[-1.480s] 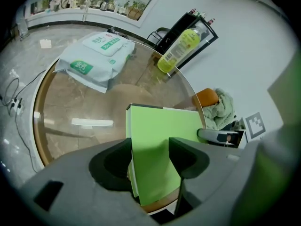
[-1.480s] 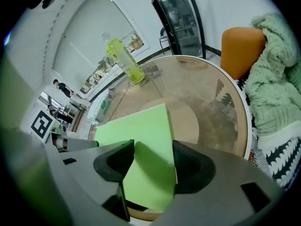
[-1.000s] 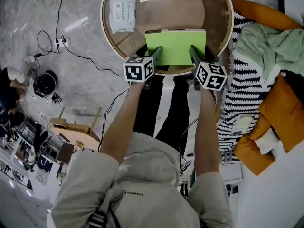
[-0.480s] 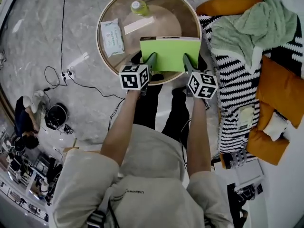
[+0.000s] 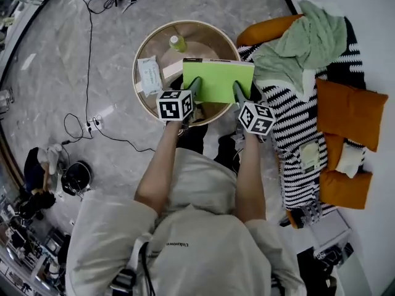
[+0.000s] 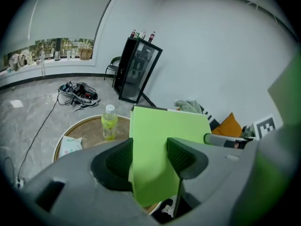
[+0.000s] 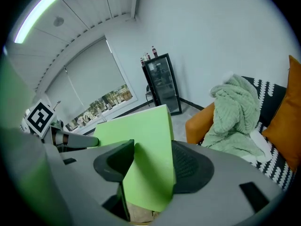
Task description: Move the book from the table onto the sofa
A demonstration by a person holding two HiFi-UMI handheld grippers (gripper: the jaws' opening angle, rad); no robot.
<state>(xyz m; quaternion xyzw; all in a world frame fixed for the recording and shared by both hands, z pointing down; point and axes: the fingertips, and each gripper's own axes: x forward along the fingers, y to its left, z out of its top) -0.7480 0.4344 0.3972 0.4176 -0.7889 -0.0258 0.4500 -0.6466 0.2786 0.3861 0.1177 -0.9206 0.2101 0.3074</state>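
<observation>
The bright green book [image 5: 217, 79] is held flat in the air over the near right part of the round wooden table [image 5: 207, 34]. My left gripper [image 5: 195, 90] is shut on the book's near left edge, and my right gripper [image 5: 238, 92] is shut on its near right edge. In the left gripper view the book [image 6: 160, 140] runs between the two dark jaws of the left gripper [image 6: 149, 157]. The right gripper view shows the book [image 7: 141, 145] pinched in the right gripper [image 7: 149, 161]. The sofa [image 5: 290, 113] with its black-and-white striped cover lies to the right.
On the table stand a yellow-green bottle [image 5: 177, 43], a wipes pack [image 5: 150, 74] and a white card [image 5: 171, 69]. On the sofa lie a green blanket [image 5: 305, 45] and orange cushions [image 5: 350, 113]. Cables [image 5: 99, 125] trail on the marble floor at left. A black drinks fridge [image 6: 137, 69] stands by the wall.
The view has pulled back and swung: table and sofa now sit smaller and further up. Both grippers, still shut on the book, have carried it slightly rightward, nearer the sofa's edge.
</observation>
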